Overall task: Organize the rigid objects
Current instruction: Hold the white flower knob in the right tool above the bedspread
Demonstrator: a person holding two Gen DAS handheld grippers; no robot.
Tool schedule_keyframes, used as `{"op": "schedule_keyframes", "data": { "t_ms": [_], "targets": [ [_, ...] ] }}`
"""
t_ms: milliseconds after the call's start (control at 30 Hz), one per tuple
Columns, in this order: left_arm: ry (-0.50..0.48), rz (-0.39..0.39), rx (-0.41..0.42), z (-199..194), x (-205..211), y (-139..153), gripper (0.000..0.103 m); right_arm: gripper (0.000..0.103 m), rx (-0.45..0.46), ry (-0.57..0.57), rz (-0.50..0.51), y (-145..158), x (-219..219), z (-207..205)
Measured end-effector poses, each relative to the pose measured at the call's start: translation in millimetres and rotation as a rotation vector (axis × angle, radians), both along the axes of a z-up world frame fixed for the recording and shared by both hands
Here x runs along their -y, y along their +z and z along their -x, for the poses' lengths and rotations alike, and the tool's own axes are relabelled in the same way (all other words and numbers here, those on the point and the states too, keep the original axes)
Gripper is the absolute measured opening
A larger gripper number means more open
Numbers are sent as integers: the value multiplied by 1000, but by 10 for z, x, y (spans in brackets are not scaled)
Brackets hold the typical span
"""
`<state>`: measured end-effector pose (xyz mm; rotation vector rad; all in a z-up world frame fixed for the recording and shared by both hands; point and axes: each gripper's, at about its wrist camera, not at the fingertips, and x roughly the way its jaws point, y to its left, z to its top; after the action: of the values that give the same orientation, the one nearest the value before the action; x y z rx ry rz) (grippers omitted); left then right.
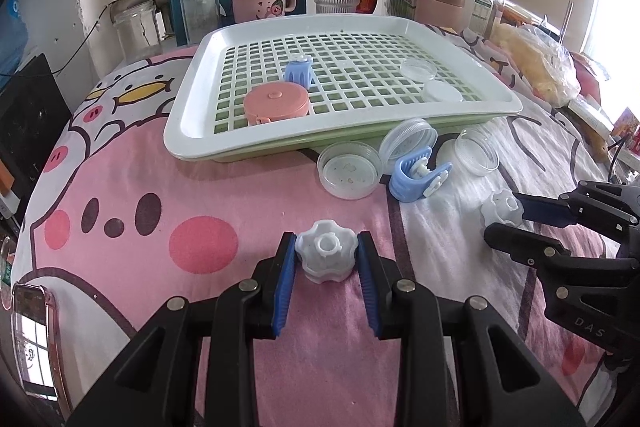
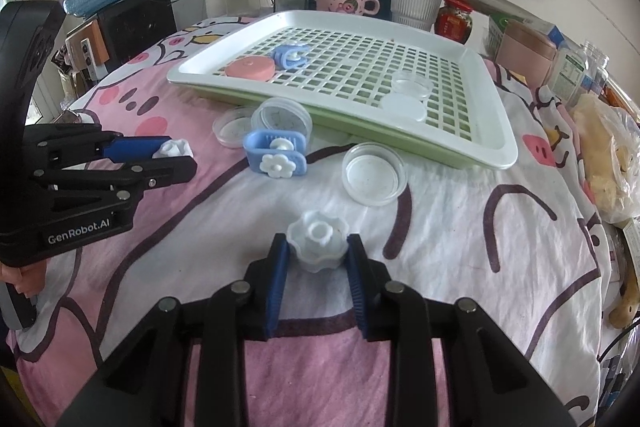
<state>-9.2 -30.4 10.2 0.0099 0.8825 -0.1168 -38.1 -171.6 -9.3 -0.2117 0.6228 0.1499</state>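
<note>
Both tongs are clamped on matching pieces: the left gripper (image 1: 326, 259) pinches a white scalloped knob (image 1: 325, 255) between its blue pads, and the right gripper (image 2: 316, 247) holds a second white knob (image 2: 319, 241) the same way. Both knobs sit low over the pink cartoon bedsheet (image 1: 160, 187), in front of the white slatted tray (image 1: 188, 115) and well short of it.

The job looks roughly half done. Inside the tray lie a pink tape measure (image 1: 276, 103), a blue clip-like piece (image 1: 298, 71) just behind it, and — toward the tray's right side — a clear round dish (image 1: 418, 69) beside a white round lid (image 1: 442, 91).

Left on the sheet, against the tray's near edge: a clear lid (image 1: 349, 174) lying open side up, a clear container tipped on its side (image 1: 408, 143), a blue clip with white flower knobs (image 1: 418, 179) and another clear dish (image 1: 478, 149). Counting the two gripped knobs, six pieces probably remain to be carried in.
</note>
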Motion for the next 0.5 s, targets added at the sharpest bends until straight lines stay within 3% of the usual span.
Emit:
{"op": "schedule_keyframes", "data": {
  "t_ms": [500],
  "targets": [
    [-4, 19, 24, 36, -32, 39, 29, 29, 16, -2, -52, 23, 71, 14]
  ]
}}
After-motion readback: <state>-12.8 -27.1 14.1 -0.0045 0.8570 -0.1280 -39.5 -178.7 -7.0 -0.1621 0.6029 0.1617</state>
